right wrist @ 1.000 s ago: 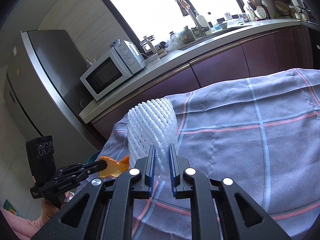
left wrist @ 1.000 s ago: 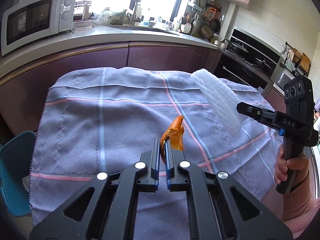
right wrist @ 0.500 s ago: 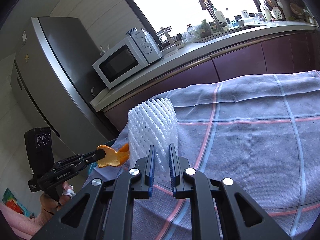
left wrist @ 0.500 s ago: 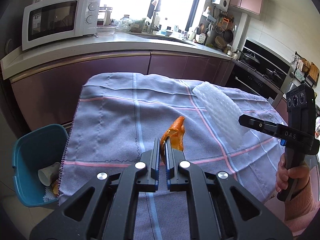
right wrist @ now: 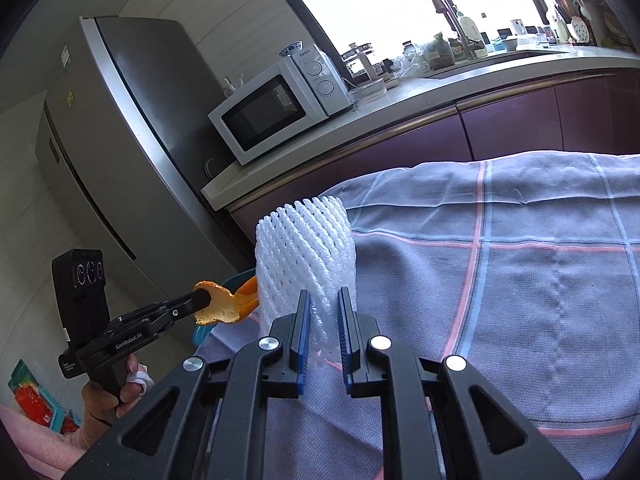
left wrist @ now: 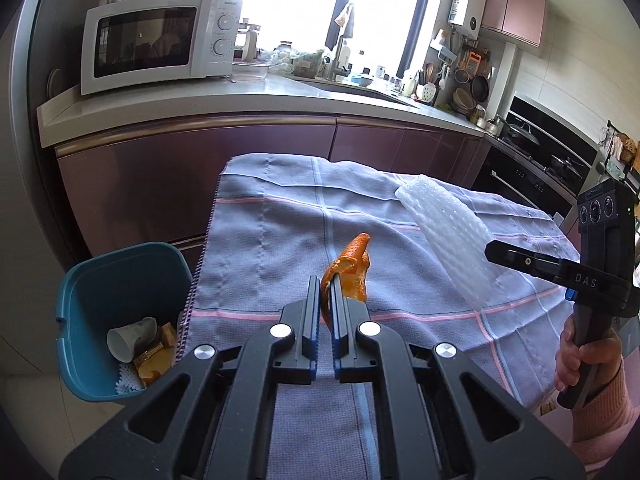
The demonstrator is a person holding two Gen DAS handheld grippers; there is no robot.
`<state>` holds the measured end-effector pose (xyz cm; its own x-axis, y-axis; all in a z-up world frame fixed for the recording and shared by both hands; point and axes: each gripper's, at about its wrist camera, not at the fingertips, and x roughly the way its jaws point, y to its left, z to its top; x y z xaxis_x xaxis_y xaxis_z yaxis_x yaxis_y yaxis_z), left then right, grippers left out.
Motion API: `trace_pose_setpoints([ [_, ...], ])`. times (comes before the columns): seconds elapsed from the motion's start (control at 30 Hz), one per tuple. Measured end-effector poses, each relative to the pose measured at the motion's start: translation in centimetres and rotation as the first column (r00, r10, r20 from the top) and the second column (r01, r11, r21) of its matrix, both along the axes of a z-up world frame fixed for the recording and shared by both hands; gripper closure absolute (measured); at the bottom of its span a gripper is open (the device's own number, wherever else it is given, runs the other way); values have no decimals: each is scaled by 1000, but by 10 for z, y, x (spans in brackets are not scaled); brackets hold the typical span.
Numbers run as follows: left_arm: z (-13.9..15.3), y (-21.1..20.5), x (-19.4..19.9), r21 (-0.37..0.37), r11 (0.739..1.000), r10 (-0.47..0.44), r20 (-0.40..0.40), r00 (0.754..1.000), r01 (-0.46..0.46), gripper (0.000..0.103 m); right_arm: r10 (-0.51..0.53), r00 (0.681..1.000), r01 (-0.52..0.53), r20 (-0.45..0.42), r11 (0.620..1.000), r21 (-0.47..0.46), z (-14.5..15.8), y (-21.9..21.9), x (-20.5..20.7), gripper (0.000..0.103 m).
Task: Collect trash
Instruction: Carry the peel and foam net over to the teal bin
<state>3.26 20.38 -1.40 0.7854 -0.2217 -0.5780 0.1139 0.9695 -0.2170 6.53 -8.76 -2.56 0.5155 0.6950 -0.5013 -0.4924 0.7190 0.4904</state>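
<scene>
At the lower left of my left view stands the teal bin [left wrist: 120,312], with a paper cup [left wrist: 130,338] and some scraps inside it. In the lower middle my left tongs [left wrist: 327,300] are pressed together on an orange peel [left wrist: 352,276], which hangs in the air above the checked cloth [left wrist: 272,240]. At the right my right tongs [right wrist: 323,312] are pinching a white foam net sleeve [right wrist: 306,252], held above the cloth too. Both pieces are outside the bin; the peel is the nearer to it.
</scene>
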Motion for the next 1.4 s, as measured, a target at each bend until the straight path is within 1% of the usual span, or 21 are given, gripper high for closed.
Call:
trace_pose_setpoints([
  [0.6,6,46,-24,-5,995,99,12,995,-99,98,95,995,-95,-1,995,-4,3,48,2,91],
  [0.93,2,76,-31,-5,987,159,8,987,-159,98,157,987,-158,-8,987,-13,2,80,7,91],
  [1.4,0,105,-41,-1,974,225,10,974,-225,98,230,973,-230,-16,973,-33,3,115,14,91],
])
